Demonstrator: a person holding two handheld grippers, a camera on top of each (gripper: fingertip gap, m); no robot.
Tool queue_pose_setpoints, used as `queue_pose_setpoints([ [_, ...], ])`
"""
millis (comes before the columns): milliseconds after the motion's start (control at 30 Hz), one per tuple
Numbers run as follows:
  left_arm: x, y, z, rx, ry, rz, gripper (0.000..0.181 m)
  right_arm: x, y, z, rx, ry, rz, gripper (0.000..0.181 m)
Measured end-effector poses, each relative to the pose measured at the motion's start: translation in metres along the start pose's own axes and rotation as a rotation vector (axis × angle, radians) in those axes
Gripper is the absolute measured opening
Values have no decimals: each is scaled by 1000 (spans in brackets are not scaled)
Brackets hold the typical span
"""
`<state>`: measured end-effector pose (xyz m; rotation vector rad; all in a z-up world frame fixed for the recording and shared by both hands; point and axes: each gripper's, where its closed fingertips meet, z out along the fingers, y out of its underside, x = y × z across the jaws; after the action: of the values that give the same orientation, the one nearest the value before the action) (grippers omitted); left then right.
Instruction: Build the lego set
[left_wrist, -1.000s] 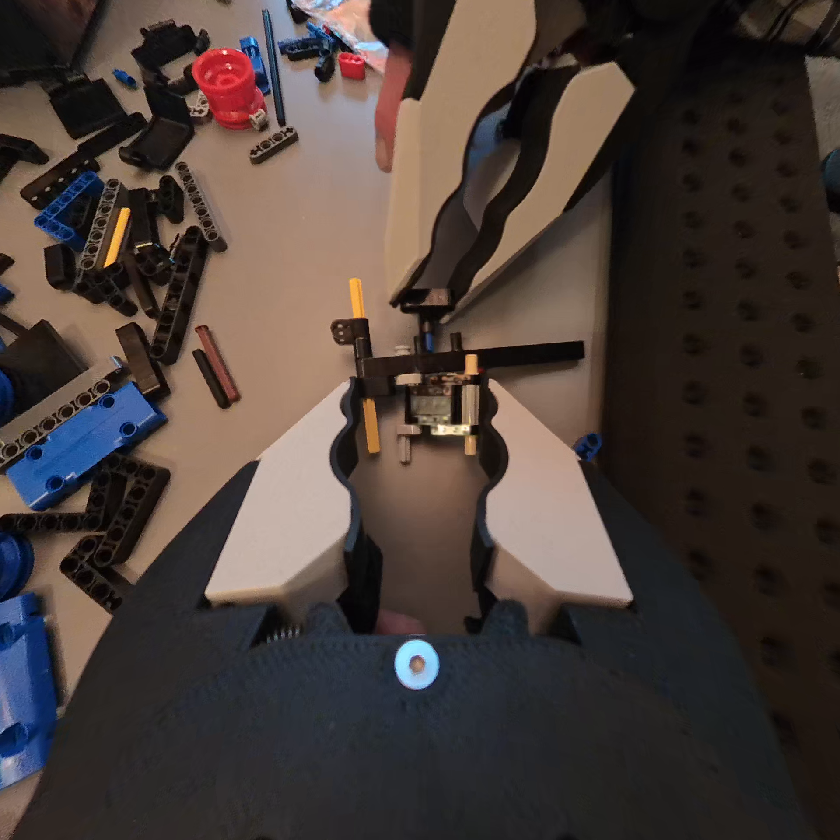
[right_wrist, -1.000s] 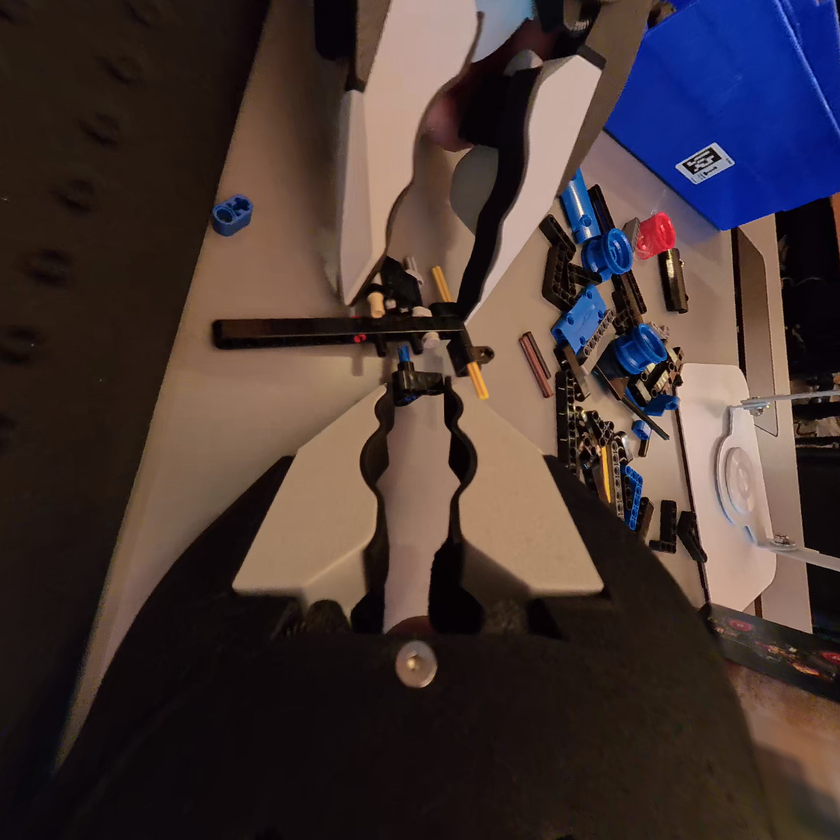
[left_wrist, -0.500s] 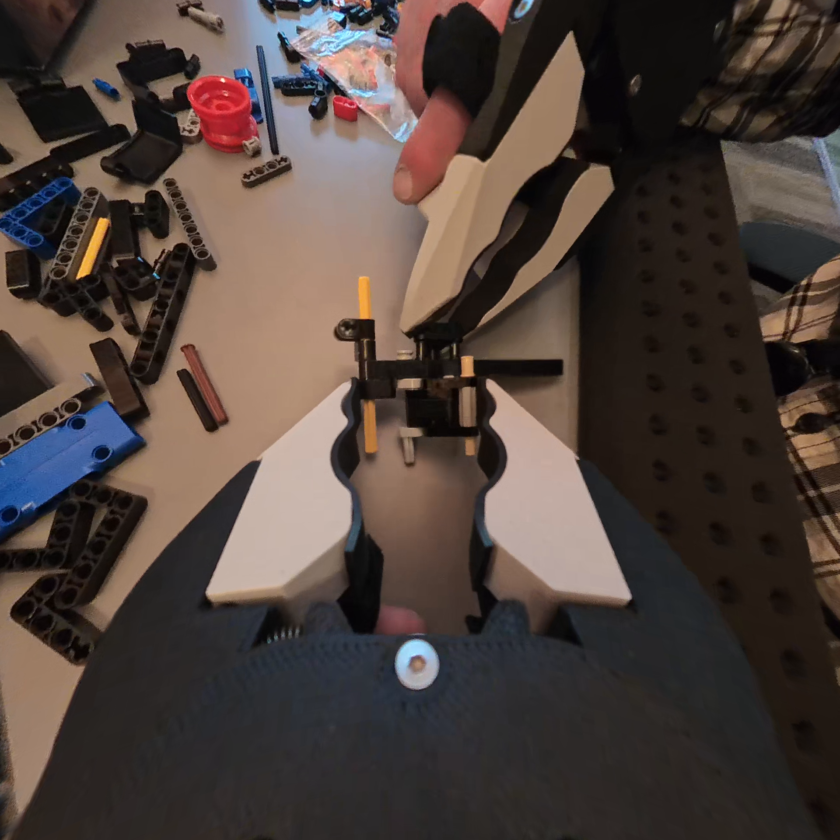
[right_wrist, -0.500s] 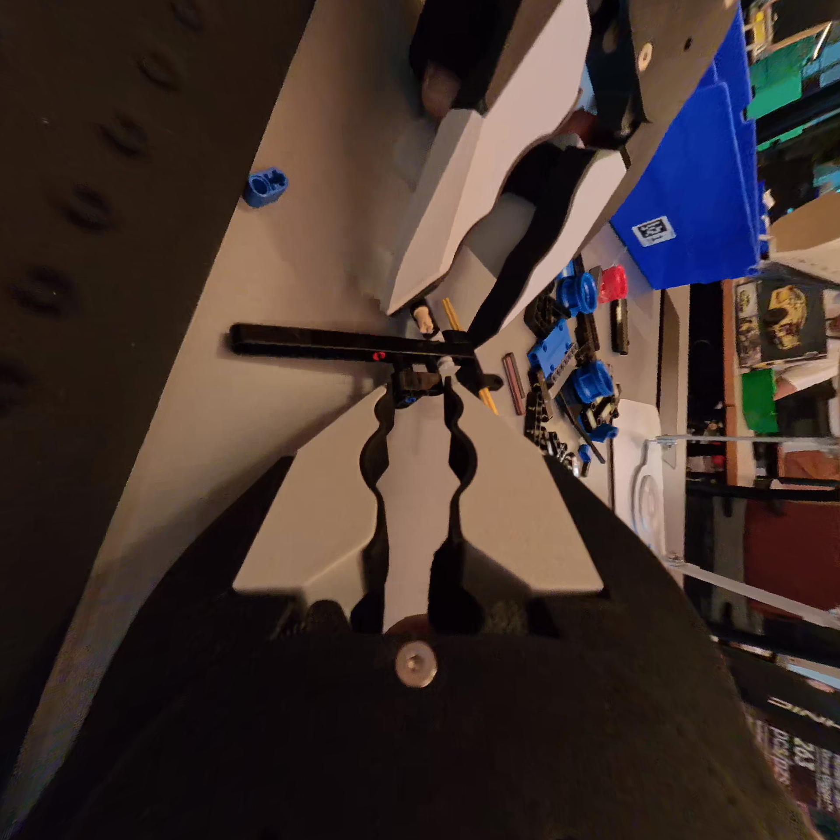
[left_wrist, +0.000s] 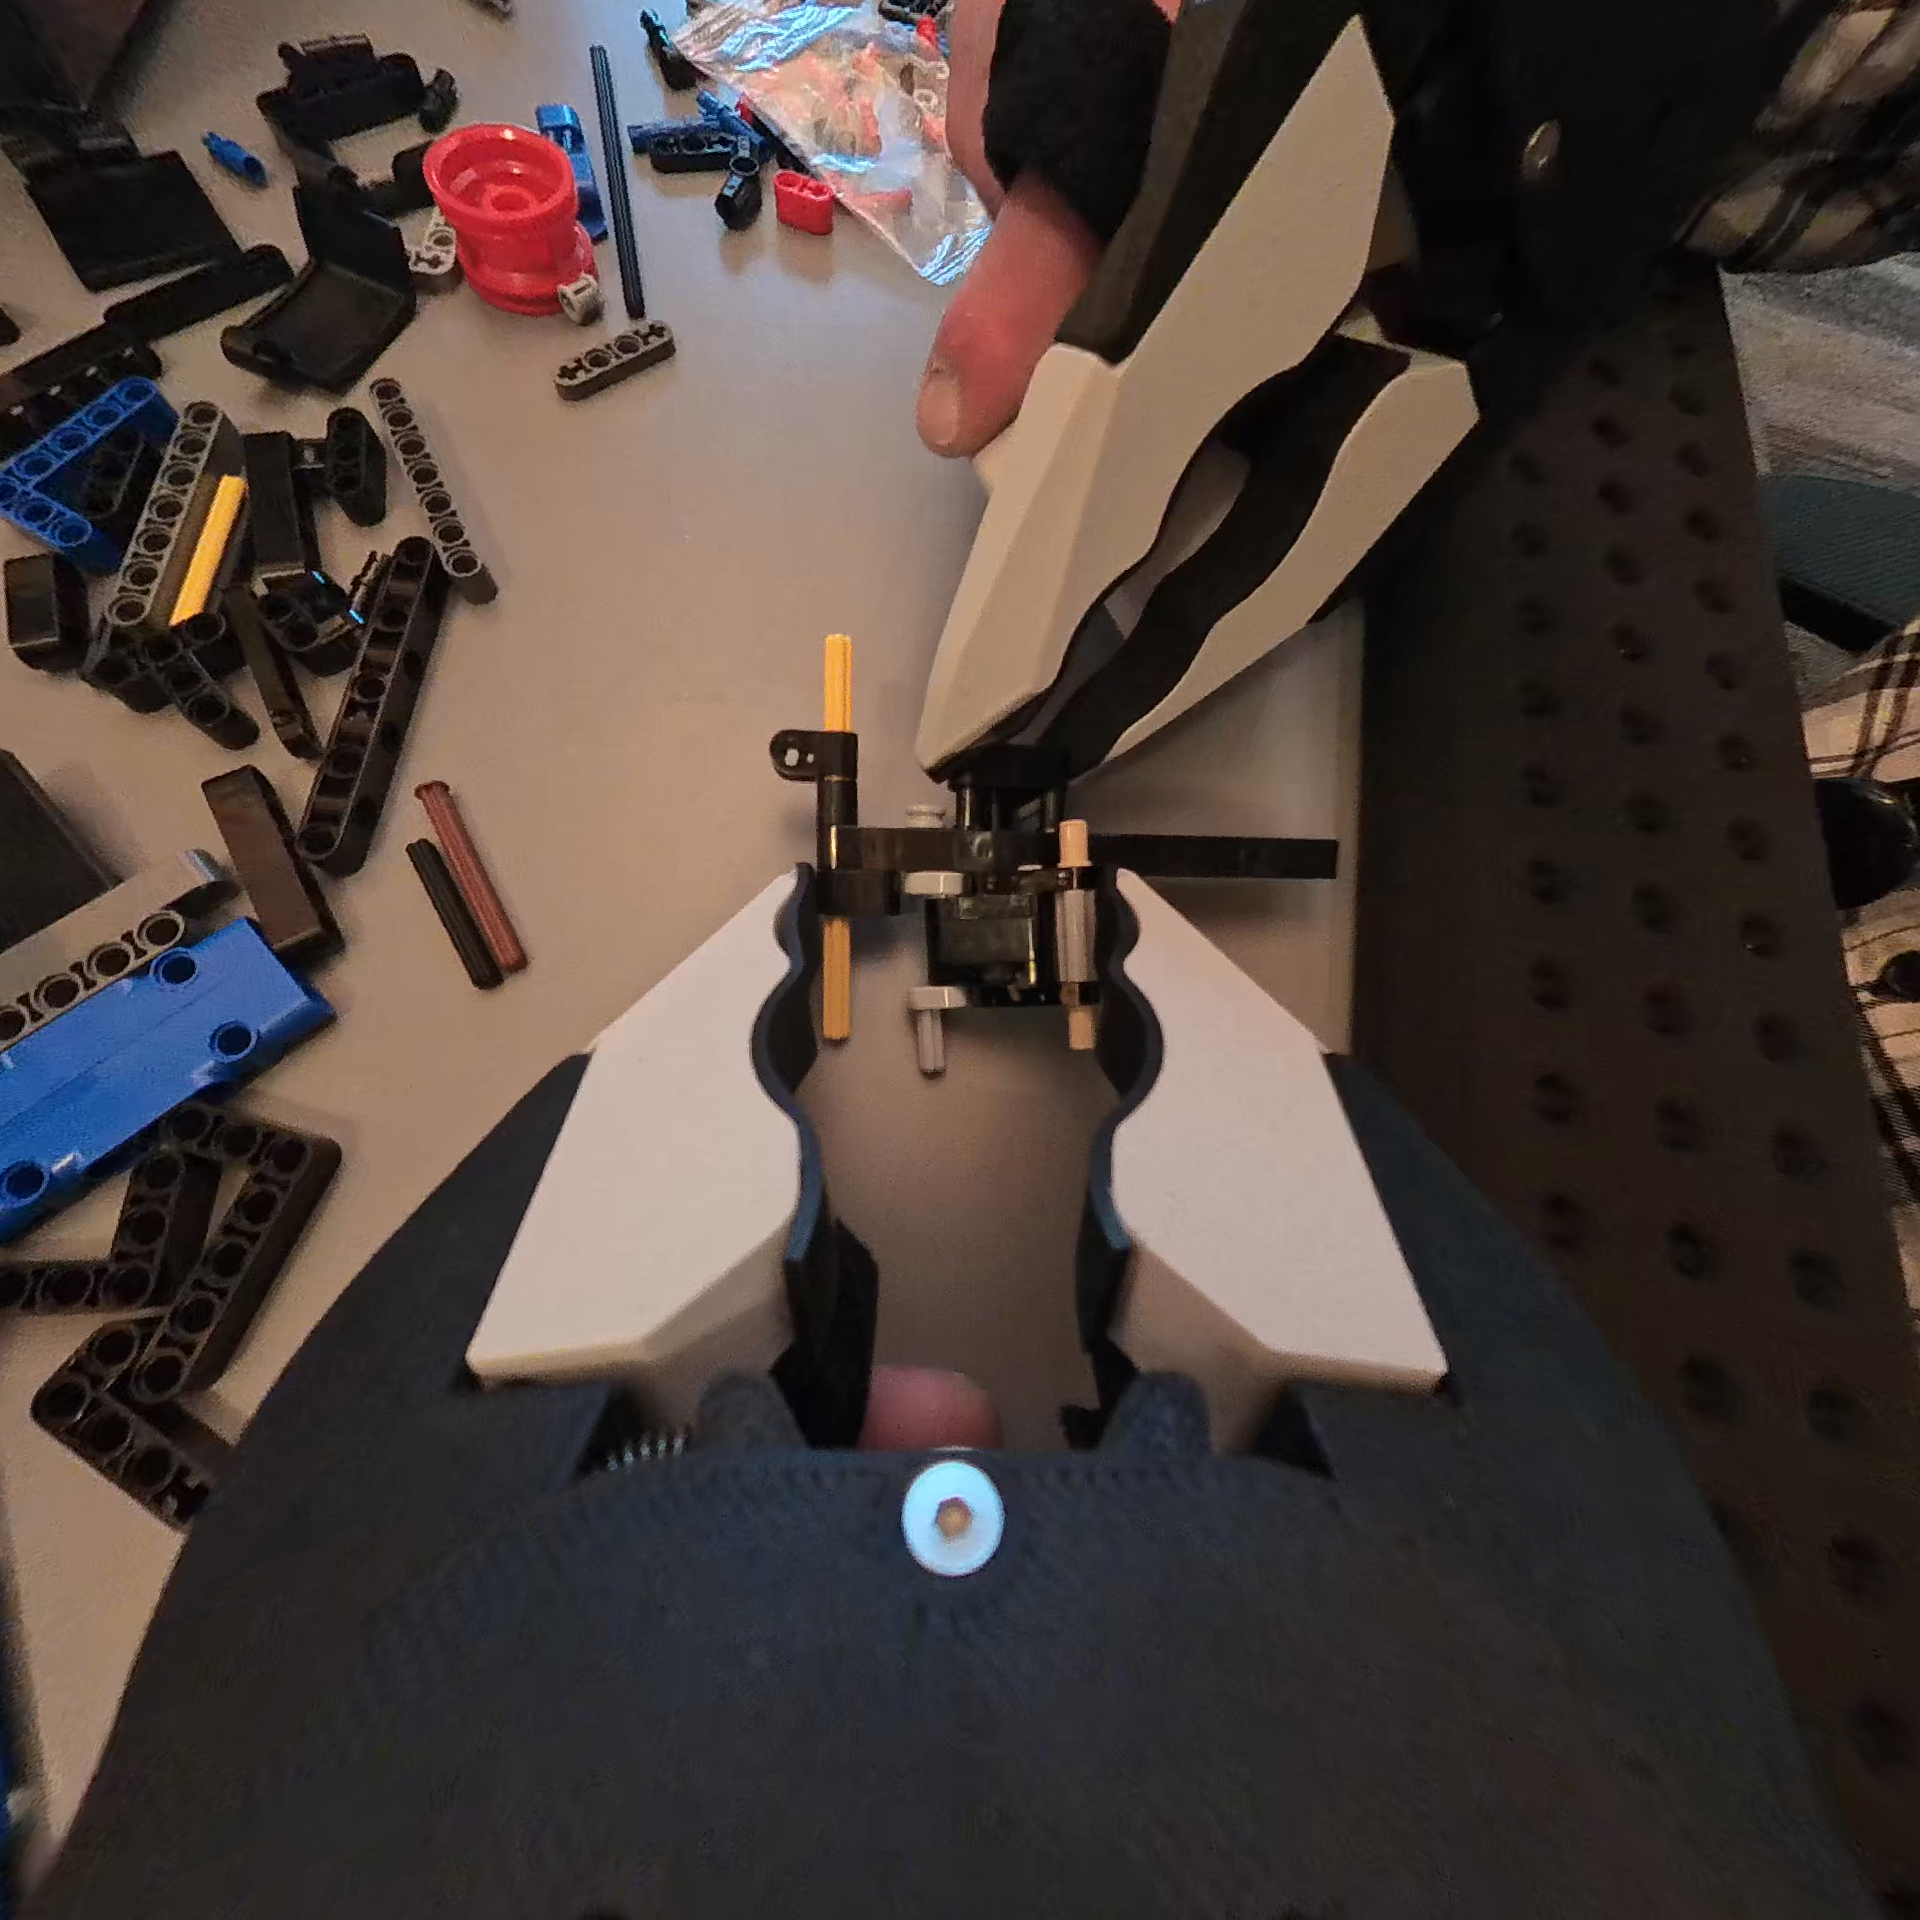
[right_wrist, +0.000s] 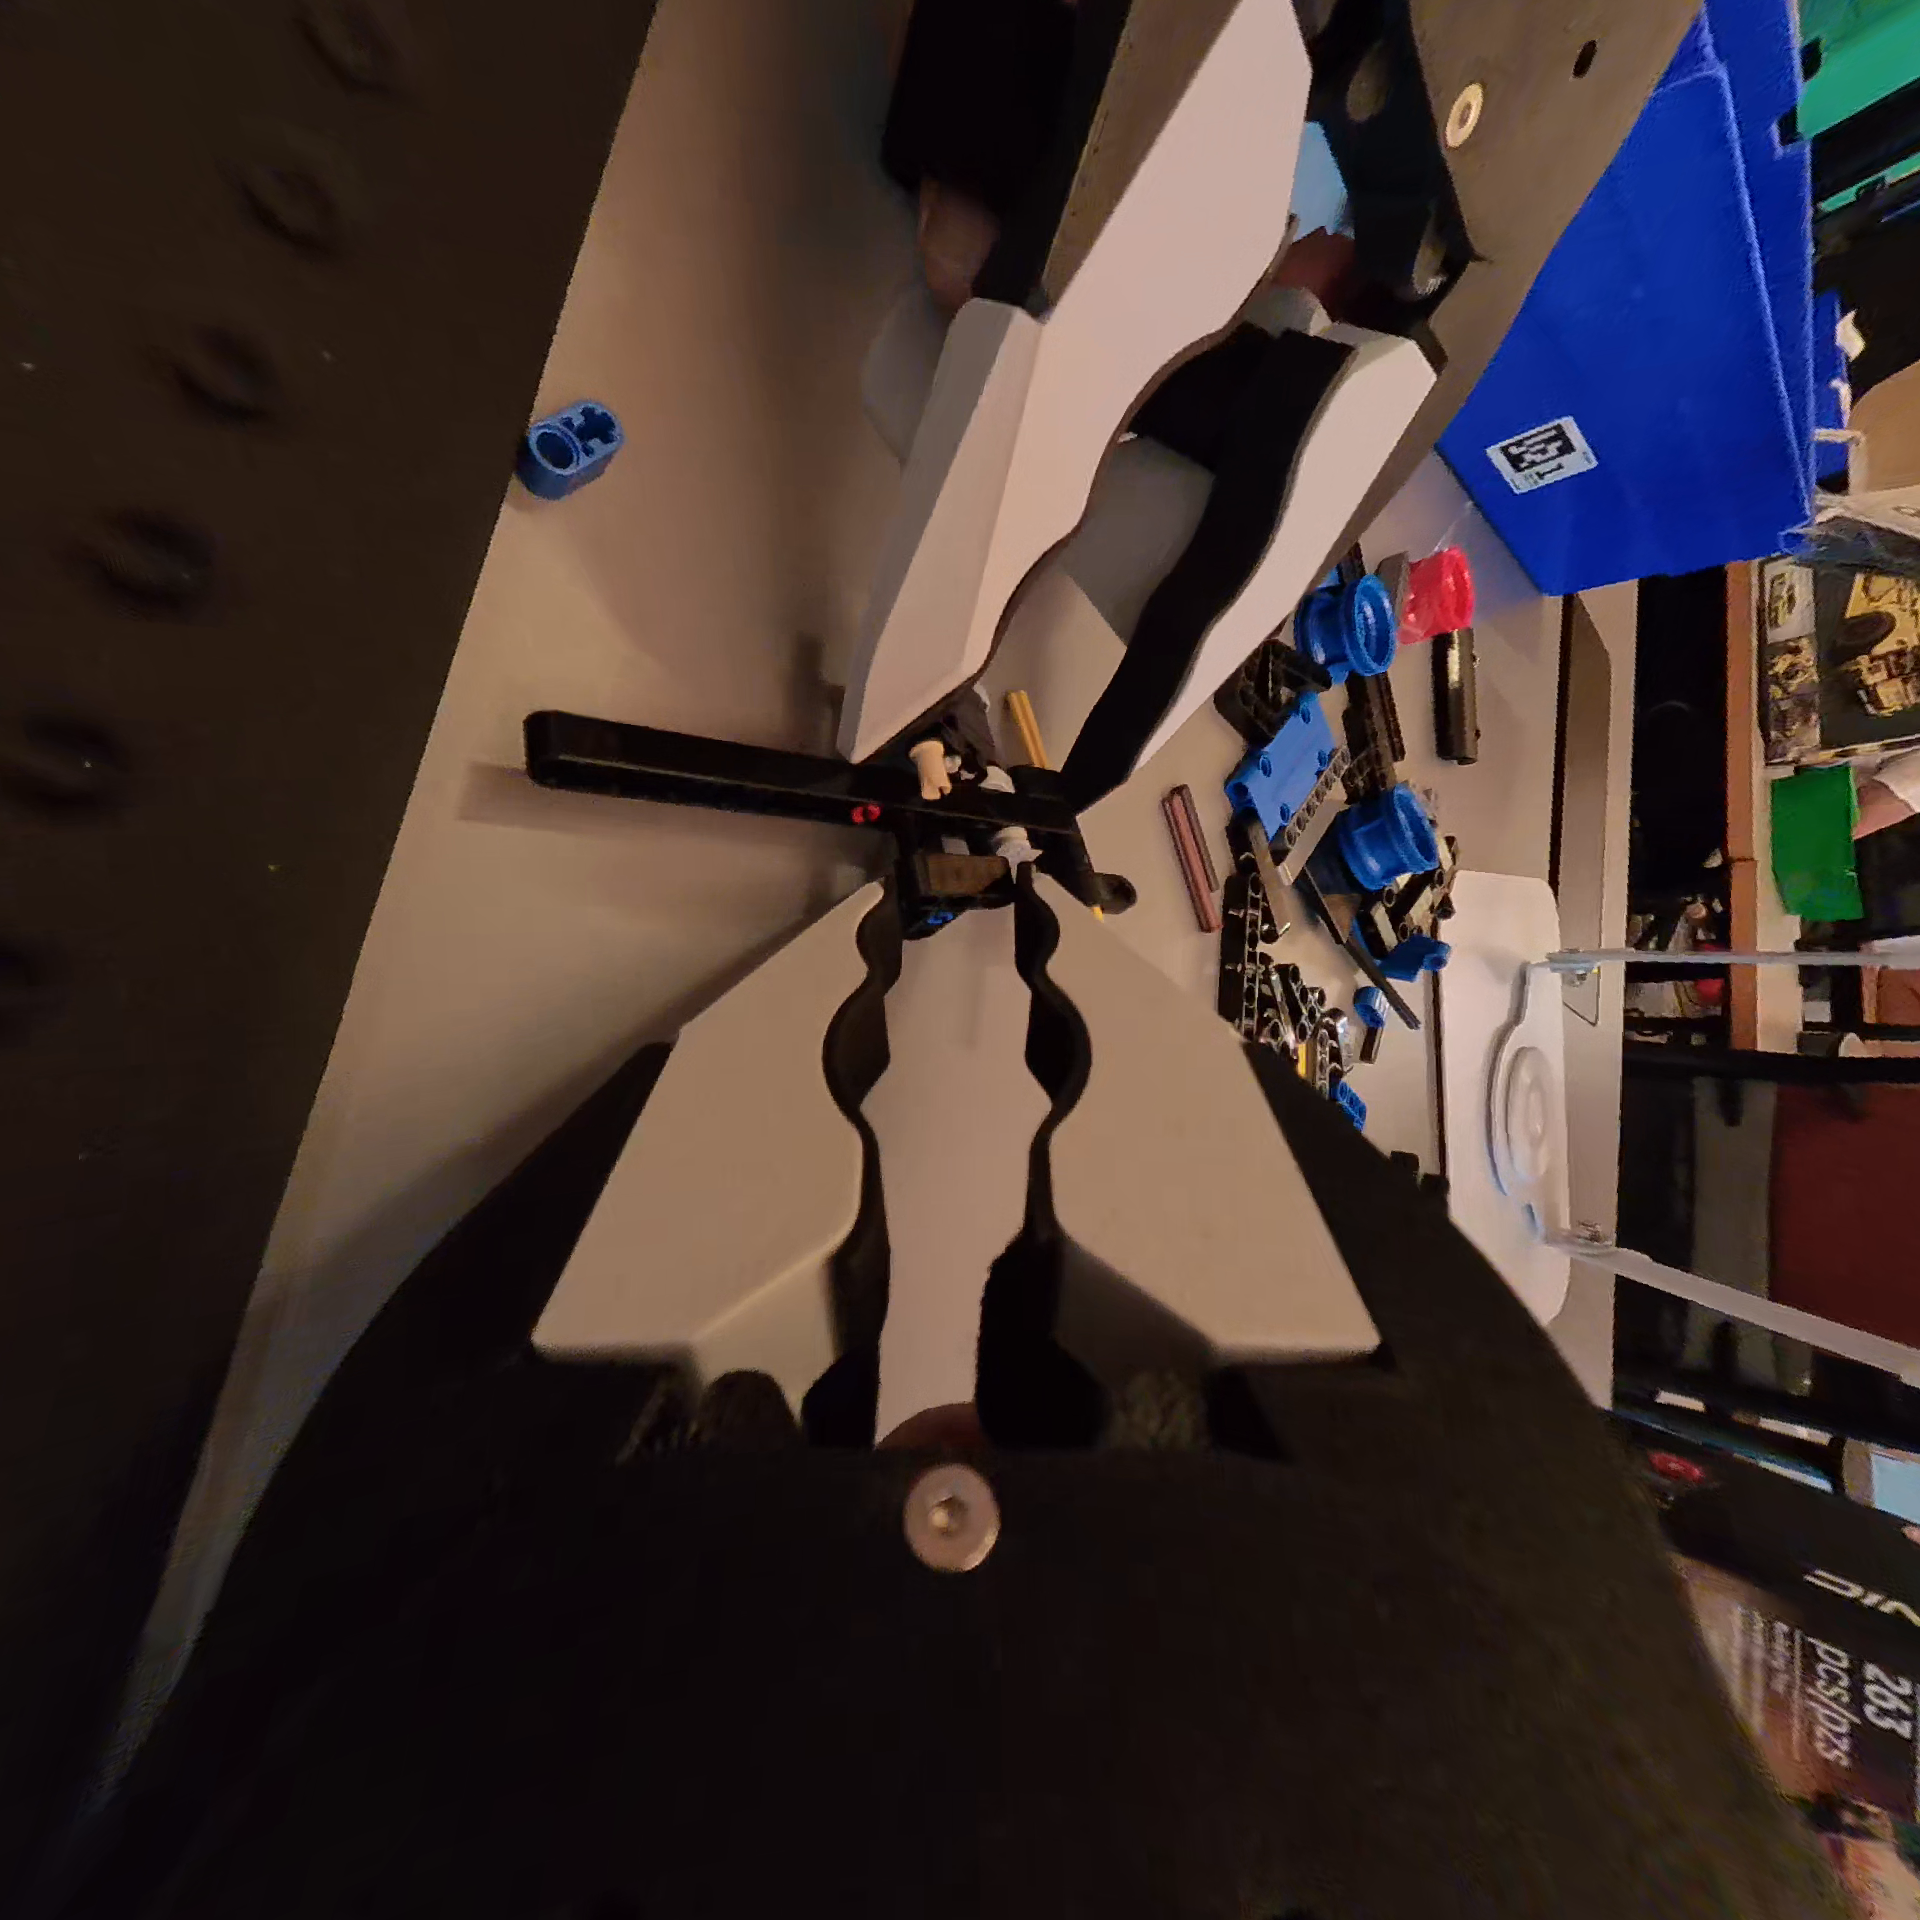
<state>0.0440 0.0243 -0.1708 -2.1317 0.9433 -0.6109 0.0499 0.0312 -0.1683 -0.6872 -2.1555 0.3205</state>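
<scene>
- Sub-assembly (left_wrist: 977, 914) — 1 small black Technic build, held just above the grey table (left_wrist: 644, 582), between our 2 grippers. We count on it a long black beam (right_wrist: 707, 769) running crosswise, a yellow axle (left_wrist: 836, 831), 1 tan pin and 2 light grey pins.
- Left gripper (left_wrist: 956, 935): fingers clamped on the sub-assembly from either side, the left one at the yellow axle end and the right one against the tan pin.
- Right gripper (right_wrist: 956, 904): fingers drawn close on a small black piece (left_wrist: 1013, 774) and meeting the sub-assembly's far side. We judge that piece is being seated; whether it is fully home we cannot tell.
- Loose stock, left of the build: black beams (left_wrist: 374, 707), a blue panel (left_wrist: 135, 1049), a red wheel hub (left_wrist: 509, 213), a part-filled clear bag (left_wrist: 873, 125); blue hubs (right_wrist: 1382, 847) in the right wrist view.
- Stray blue connector (right_wrist: 571, 449), near the table edge.
- Progress, as we judge it — early. Only 1 compact module exists, while most pieces lie unsorted and unused; panels, wheels and long beams are all yet to be mounted.
</scene>
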Motion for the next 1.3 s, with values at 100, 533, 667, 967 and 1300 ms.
queue_pose_setpoints([
  [100, 0, -1, 1, 3, -15, 12, 51, 0, 1, 0, -12, -5, 8, 20],
  [533, -1, -1, 3, 2, -47, 29, 51, -1, 2, 0, -3, -24, 101, 21],
  [667, -2, -2, 3, 5, -53, 31, 50, -1, 2, 1, 61, -38, 175, 21],
  [967, -2, -2, 4, 5, -58, 36, 51, -3, 1, 2, 102, -73, 271, 23],
  [1300, -4, -3, 3, 14, -48, 10, 50, -3, 4, -6, 95, -60, 176, 33],
])
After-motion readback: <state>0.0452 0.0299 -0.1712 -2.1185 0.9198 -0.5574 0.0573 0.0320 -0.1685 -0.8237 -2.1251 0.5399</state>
